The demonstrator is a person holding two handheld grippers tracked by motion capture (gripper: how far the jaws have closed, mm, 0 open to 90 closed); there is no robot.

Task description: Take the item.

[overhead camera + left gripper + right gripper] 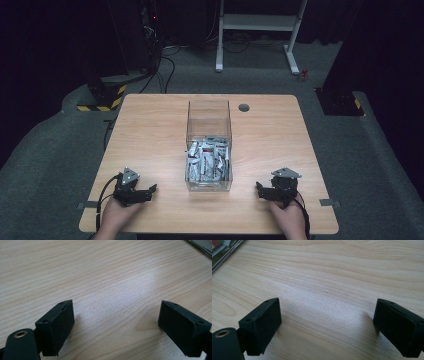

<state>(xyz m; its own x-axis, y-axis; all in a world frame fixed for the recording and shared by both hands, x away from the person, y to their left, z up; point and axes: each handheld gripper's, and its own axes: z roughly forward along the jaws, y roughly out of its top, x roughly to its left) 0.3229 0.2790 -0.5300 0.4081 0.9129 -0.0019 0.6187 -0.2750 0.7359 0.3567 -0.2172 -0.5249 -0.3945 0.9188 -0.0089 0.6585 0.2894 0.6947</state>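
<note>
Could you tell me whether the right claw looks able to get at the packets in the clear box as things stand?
Probably yes: the right claw is open beside the clear box, bare table lies between them, and the packets sit under an open top, though it must clear the wall.

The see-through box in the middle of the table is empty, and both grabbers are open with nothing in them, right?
Not quite: the clear box holds a pile of small packets, as the high view shows. The left gripper and right gripper are indeed open and empty.

A box (209, 145) is being carried at the counter's (150, 130) middle, with packets (206, 161) lying in its near half. The left gripper (145, 192) and right gripper (264, 190) are being rested beside it, near the front edge.
</note>
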